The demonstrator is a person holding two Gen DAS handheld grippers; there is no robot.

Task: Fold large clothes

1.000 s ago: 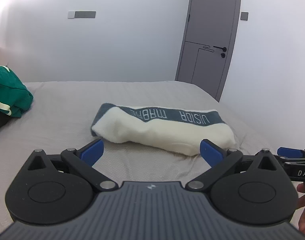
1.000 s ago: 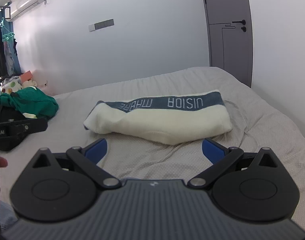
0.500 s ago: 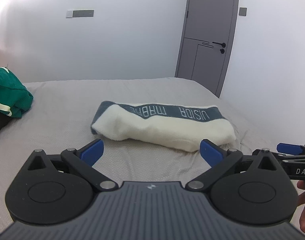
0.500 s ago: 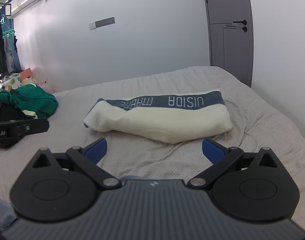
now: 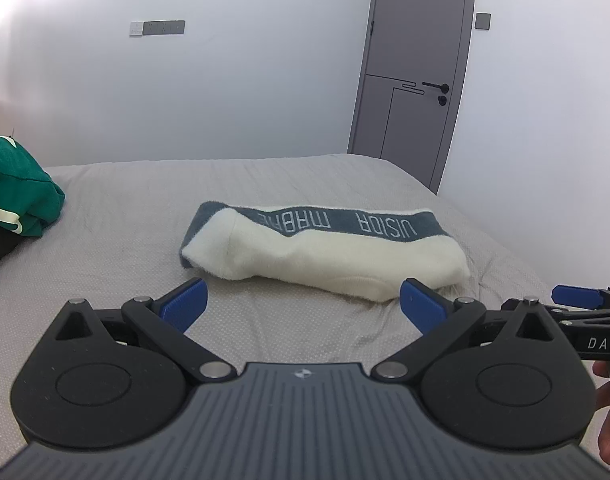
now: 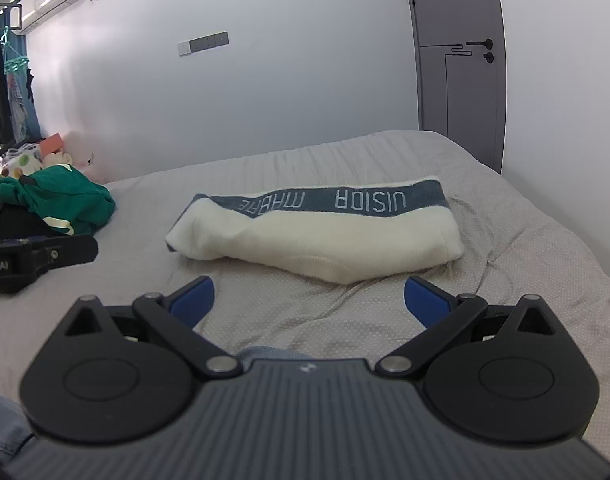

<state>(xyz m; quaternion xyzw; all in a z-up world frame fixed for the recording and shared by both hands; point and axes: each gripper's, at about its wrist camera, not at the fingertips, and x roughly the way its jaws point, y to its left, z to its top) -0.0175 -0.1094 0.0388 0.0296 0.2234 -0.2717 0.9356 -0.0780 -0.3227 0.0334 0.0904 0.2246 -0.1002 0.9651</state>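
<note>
Left wrist: folded towel (image 5: 325,254) on bed (image 5: 125,216), both tools empty, spread.

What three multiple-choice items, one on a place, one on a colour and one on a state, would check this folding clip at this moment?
1. Where does the folded towel lie?
A. on the floor
B. on the grey bed
C. hung on the door

2. What colour is the band with lettering along the towel's far edge?
A. dark grey-blue
B. red
C. yellow

3. How do the two grippers stand?
A. both shut on the towel
B. left shut, right open
C. both open and holding nothing

Key: 1 B, the towel rests on the bed sheet, in the middle of both views. 2 A, a dark grey-blue strip with pale letters runs beside the cream part. 3 C, the left gripper and the right gripper each show blue fingers spread wide, short of the towel, with only sheet between them.
</note>
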